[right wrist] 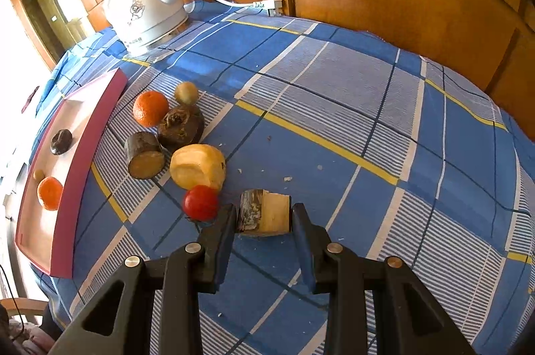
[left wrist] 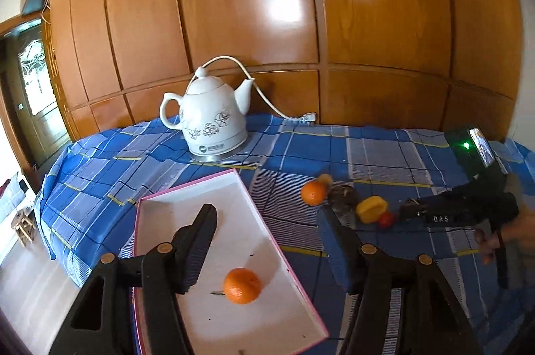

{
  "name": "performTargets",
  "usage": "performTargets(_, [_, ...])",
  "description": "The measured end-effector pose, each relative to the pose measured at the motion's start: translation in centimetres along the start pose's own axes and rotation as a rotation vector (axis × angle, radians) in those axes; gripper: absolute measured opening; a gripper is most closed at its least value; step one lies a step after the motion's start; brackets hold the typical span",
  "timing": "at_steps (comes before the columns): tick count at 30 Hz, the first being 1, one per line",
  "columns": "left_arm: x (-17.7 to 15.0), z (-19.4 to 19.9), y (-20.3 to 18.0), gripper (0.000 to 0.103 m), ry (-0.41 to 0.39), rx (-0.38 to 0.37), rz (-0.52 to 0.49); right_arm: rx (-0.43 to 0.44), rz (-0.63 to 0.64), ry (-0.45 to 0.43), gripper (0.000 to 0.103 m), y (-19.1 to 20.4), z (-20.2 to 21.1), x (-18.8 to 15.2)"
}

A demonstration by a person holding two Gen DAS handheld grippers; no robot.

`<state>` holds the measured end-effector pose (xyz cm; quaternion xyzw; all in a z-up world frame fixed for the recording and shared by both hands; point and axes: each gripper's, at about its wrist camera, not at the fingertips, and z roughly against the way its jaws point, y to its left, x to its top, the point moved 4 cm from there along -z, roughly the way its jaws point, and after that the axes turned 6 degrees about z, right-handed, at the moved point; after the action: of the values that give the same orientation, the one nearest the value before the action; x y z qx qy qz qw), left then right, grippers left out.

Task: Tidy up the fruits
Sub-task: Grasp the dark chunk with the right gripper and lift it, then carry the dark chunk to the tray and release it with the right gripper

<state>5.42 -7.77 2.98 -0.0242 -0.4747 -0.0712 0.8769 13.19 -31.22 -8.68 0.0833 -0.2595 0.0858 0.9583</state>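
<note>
Right wrist view: the right tool (right wrist: 264, 214) is closed on a cut sugarcane piece (right wrist: 265, 216) resting on the surface (right wrist: 367, 121). The left tool (left wrist: 267, 234) is seen open and empty above the tray (left wrist: 234, 221), where an orange (left wrist: 242, 285) lies.

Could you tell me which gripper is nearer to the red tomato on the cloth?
Right. The right gripper, closed on a cut sugarcane piece, sits just beside the red tomato. The left gripper hangs open over the pink tray, farther away.
</note>
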Motion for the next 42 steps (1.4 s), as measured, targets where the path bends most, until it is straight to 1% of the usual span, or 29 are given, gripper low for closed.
performTargets(12, [-0.5, 0.5, -0.8, 0.063, 0.008, -0.003, -0.034, 0.007, -0.003, -0.043, 0.034, 0.0, 1.5, 0.8])
performTargets(19, [-0.8, 0.6, -0.8, 0.063, 0.013, 0.001, -0.036, 0.031, -0.001, -0.071, 0.034, 0.6, 2.3, 1.1])
performTargets(25, [-1.3, 0.5, -0.4, 0.063, 0.024, 0.007, -0.026, 0.064, 0.031, -0.080, 0.034, 2.2, 2.6, 1.2])
performTargets(39, [-2.2, 0.0, 2.2, 0.063, 0.048, 0.029, 0.020, 0.099, 0.090, -0.052, 0.034, 5.7, 2.7, 0.7])
performTargets(42, [-2.4, -0.2, 2.8, 0.063, 0.054, 0.033, 0.034, 0.144, 0.086, -0.058, 0.034, 7.3, 3.0, 0.9])
